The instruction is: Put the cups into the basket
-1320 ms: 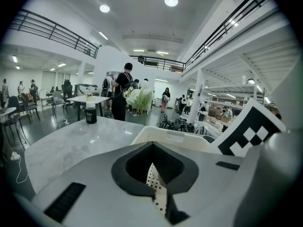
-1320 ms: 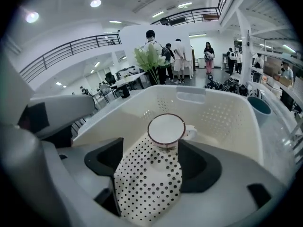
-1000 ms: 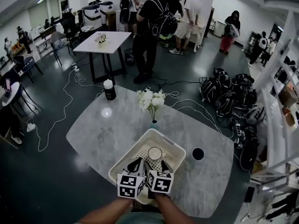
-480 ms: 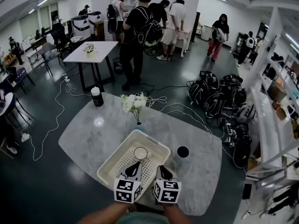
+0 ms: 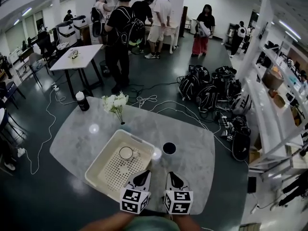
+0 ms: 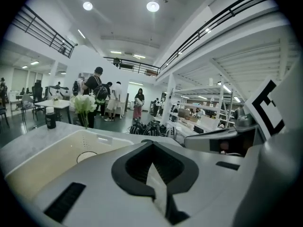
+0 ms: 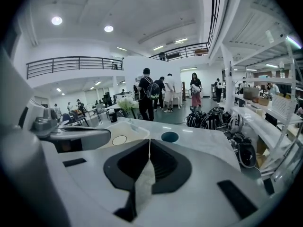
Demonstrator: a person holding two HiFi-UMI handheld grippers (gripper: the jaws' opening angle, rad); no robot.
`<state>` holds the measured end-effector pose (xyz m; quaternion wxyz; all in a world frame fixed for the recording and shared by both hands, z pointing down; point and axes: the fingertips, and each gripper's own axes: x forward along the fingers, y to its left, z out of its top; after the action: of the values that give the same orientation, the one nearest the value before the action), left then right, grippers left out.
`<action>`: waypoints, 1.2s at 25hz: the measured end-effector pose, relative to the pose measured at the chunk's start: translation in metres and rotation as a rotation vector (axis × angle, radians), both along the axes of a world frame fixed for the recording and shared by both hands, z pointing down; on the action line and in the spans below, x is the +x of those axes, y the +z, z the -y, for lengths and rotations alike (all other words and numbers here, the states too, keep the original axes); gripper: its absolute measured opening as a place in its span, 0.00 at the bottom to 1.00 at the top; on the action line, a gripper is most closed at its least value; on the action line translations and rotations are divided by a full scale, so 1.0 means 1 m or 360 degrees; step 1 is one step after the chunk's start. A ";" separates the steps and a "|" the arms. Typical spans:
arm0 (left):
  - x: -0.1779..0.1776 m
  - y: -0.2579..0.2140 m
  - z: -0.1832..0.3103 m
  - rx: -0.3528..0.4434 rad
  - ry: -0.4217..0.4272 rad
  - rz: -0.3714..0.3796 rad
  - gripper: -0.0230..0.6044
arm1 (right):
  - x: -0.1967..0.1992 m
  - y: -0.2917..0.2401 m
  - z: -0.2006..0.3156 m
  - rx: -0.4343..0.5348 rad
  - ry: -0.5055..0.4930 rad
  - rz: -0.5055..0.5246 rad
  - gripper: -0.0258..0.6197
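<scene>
Listing what we see: left gripper (image 5: 142, 175) fingers together; right gripper (image 5: 172, 176) fingers just closing together, empty; white cup (image 5: 126, 152) in basket (image 5: 102, 155); dark cup (image 5: 169, 148) on table (image 5: 192, 143) just beside basket.

No legible text, label, brand or number anywhere

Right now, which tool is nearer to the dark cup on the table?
Right. The right tool points almost straight at the dark cup; the left tool sits further left, by the near edge of the basket.
</scene>
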<state>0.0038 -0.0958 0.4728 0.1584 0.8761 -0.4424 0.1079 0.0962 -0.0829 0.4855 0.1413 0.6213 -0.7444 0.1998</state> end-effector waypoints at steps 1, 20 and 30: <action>0.009 0.001 -0.004 -0.0003 0.0023 -0.0002 0.05 | 0.008 -0.001 -0.004 0.0007 0.0009 -0.0004 0.07; 0.073 0.003 -0.051 -0.0002 0.0182 0.0011 0.05 | 0.062 0.003 -0.052 0.0044 -0.0006 -0.0039 0.07; 0.072 0.000 -0.053 0.0001 0.0193 0.0028 0.04 | 0.056 0.003 -0.054 0.0021 -0.0029 -0.0045 0.07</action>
<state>0.0757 -0.0433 0.4724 0.1475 0.9004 -0.3899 0.1247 0.1523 -0.0293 0.4890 0.1495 0.6181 -0.7493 0.1848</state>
